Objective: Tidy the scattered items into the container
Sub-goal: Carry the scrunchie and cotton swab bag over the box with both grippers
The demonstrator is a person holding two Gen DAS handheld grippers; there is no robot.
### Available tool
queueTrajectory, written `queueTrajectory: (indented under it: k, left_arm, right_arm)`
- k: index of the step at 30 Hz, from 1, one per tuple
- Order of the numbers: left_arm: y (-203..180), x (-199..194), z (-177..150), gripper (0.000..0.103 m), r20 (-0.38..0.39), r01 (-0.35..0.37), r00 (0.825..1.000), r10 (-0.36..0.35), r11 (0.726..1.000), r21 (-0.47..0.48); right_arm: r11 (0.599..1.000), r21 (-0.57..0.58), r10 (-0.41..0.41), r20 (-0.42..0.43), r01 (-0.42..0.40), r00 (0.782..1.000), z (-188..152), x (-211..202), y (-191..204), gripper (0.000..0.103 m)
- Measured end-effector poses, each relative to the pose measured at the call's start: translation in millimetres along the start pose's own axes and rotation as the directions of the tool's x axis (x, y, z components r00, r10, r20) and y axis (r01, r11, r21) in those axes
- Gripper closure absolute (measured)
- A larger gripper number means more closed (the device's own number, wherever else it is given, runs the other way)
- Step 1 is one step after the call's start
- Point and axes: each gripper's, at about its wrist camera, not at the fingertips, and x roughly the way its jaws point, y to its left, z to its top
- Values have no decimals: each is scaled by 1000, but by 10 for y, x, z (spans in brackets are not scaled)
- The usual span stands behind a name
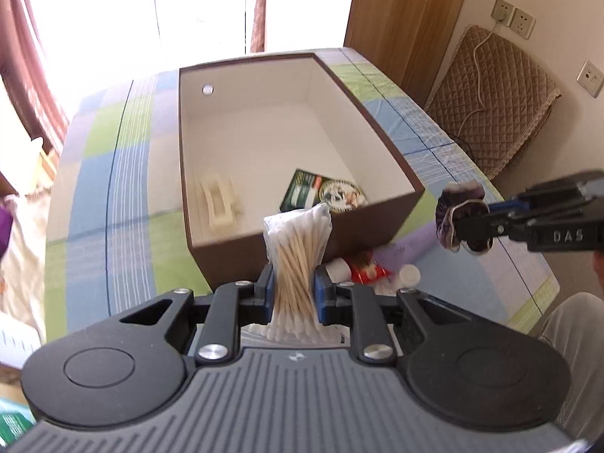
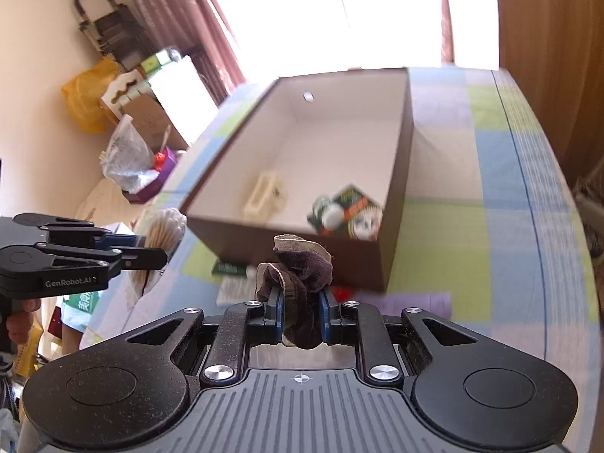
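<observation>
Two grippers, each loaded, both just short of the brown box point(image 1: 377, 120).

Left gripper point(image 1: 292, 290): fingers clamped on a clear bag of cotton swabs point(image 1: 296, 249), wooden sticks upright, white tips bunched at top and bottom. Held above the tablecloth point(image 1: 113, 173) at the box's near wall.

Right gripper point(image 2: 301, 311): fingers clamped on a dark purple sock point(image 2: 302, 275) with a beige cuff, crumpled, also before the near wall.

Box: white inside, open top, small round hole in the far wall. It holds a cream plastic clip point(image 1: 219, 204) and a green printed packet point(image 1: 321, 192).

Left view only: a red-and-white packet point(image 1: 368, 270) and a white cap point(image 1: 409, 275) on the cloth, partly hidden behind the fingers; wall sockets point(image 1: 513, 19); a quilted cushion point(image 1: 490, 98).

Right view only: cluttered bags by the curtain point(image 2: 177, 19), blurred; a green item under the box's edge, too smeared to identify; a person's hand point(image 2: 19, 321) at the frame's edge, cut off.
</observation>
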Motion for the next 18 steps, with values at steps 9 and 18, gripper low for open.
queueTrajectory:
  k: [9, 18]
  left_arm:
    - [21, 221, 405, 86, 4, -46, 999, 46, 993, 109]
    - [94, 464, 567, 86, -14, -65, 997, 70, 968, 244]
  right_arm:
    - [994, -109, -11, 1, 11, 1000, 590, 157, -1, 82]
    - [978, -209, -33, -89, 14, 996, 757, 516, -54, 82]
